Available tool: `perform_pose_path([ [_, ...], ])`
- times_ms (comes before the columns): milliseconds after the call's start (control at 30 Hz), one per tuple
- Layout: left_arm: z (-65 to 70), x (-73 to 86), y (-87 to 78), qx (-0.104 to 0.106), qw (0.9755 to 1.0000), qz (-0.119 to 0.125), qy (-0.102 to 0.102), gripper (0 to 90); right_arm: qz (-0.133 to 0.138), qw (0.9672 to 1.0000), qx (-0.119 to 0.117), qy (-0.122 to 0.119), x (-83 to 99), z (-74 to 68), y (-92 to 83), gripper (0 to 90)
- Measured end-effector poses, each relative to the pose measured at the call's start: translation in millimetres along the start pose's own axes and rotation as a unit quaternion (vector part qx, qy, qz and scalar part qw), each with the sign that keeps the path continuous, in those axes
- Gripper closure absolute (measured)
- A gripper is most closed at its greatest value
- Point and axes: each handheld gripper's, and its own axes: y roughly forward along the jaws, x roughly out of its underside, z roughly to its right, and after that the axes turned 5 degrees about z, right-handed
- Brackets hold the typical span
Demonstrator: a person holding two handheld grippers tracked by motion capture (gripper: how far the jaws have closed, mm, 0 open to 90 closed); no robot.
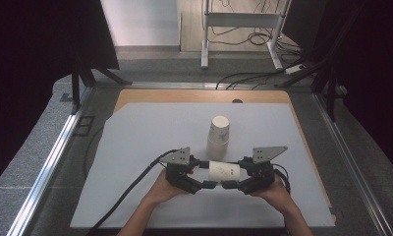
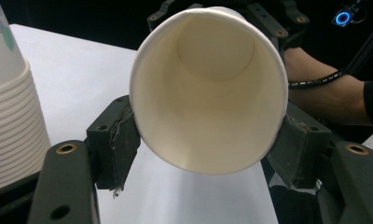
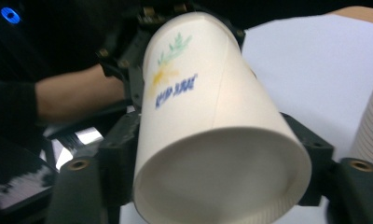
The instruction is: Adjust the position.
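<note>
While both hands sit at the near middle of the table (image 1: 135,196), its white sheet (image 1: 150,147) covers most of the wooden top, with a bare wood strip along the far edge. Grey floor with cables and a metal frame lies beyond.

Stack of paper cups (image 1: 218,137) stands upside down at table centre, just beyond the hands, apart from them. It is seen again at the left edge of the left gripper view (image 2: 10,112) and the right edge of the right gripper view (image 3: 371,135), ribbed rims piled up.

Single paper cup (image 1: 224,171) is held lying on its side between the two tools, above the sheet. Green, yellow and blue print on its wall (image 3: 175,79).

Left hand-held gripper (image 1: 207,185) is clamped on the cup's mouth end; in its own view the open mouth (image 2: 208,93) faces the camera and both pads press the rim from either side, jaws narrow.

Right hand-held gripper (image 1: 230,185) is at the cup's base end; the base (image 3: 222,182) faces its camera with a jaw on each side. Whether its pads press the wall or stand just off it, cannot tell.
</note>
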Motion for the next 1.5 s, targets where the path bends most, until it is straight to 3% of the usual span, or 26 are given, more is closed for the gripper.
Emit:
perform_pose_path([
  [400, 0.6, -9.2, -2.7, -0.012, 0.9983, -0.054, 0.018, 30.6, -0.026, 0.9993, 0.015, -0.023, -5.8, -2.7, -6.8, 21.8],
  [567, 0.5, -15.0, -4.9, -0.015, 0.9955, -0.089, 0.029, 30.7, -0.042, 0.9982, 0.03, -0.031, -8.3, -2.5, -15.3, 20.6],
  [767, 0.6, -24.7, -4.3, -0.016, 0.9901, -0.133, 0.044, 30.6, -0.072, 0.9953, 0.044, -0.046, -9.2, -3.7, -19.1, 20.6],
  [1000, 2.0, -30.7, 1.7, -0.017, 0.981, -0.183, 0.061, 30.6, -0.11, 0.991, 0.043, -0.062, -9.8, -6.4, -13.8, 21.0],
  [1100, 2.0, -32.1, 4.6, -0.017, 0.976, -0.207, 0.065, 30.6, -0.127, 0.9887, 0.041, -0.068, -10.2, -7.6, -9.8, 20.9],
  [1167, 2.1, -33.7, 6.5, -0.016, 0.9719, -0.224, 0.07, 30.6, -0.139, 0.9868, 0.041, -0.073, -10.3, -8.0, -6.0, 20.9],
  [1267, 2.9, -35.7, 10.1, -0.011, 0.9687, -0.238, 0.071, 30.5, -0.157, 0.9837, 0.038, -0.079, -10.5, -8.1, 0.0, 20.9],
  [1500, 4.1, -39.8, 16.9, -0.007, 0.9579, -0.274, 0.087, 30.4, -0.199, 0.9754, 0.029, -0.091, -12.2, -9.4, 14.7, 21.5],
])
